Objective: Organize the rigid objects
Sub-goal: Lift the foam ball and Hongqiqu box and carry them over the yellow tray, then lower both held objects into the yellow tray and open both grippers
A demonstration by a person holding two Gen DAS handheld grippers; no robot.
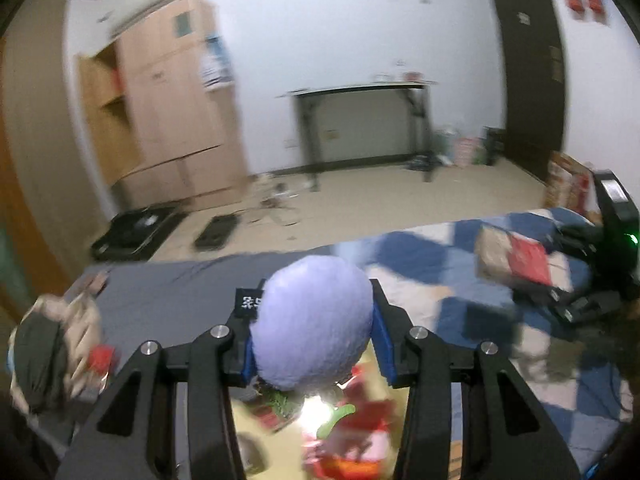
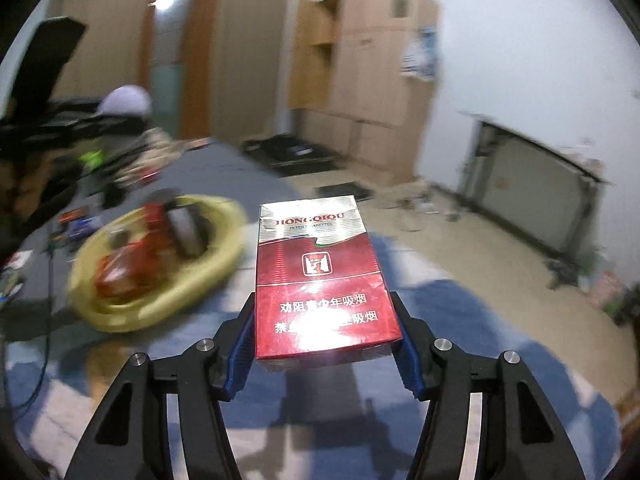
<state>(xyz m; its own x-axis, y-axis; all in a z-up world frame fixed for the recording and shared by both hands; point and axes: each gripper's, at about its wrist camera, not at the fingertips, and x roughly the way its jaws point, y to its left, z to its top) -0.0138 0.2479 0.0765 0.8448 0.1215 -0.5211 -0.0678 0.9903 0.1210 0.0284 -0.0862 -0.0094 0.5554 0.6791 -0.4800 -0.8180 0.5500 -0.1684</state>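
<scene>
A: How far along is the sorting?

B: The yellow basket [image 2: 160, 264] on the bed [image 2: 360, 420] already holds several items. The left gripper [image 1: 316, 320] pinches a purple ball [image 1: 314, 320] above it; the right gripper [image 2: 326, 340] clamps a red cigarette pack [image 2: 324, 292] nearby. Both await placing.

My left cam sits behind left gripper [image 1: 316, 312], looks forward and slightly down over bed [image 1: 168, 284] toward far wall, desk [image 1: 360, 128], wardrobe [image 1: 172, 112]. Right cam behind right gripper [image 2: 326, 320], same tilt, faces more toward wardrobe [image 2: 372, 80]. Both close above bed. Shared: bed, wardrobe, desk, yellow basket [image 2: 208, 264].
</scene>
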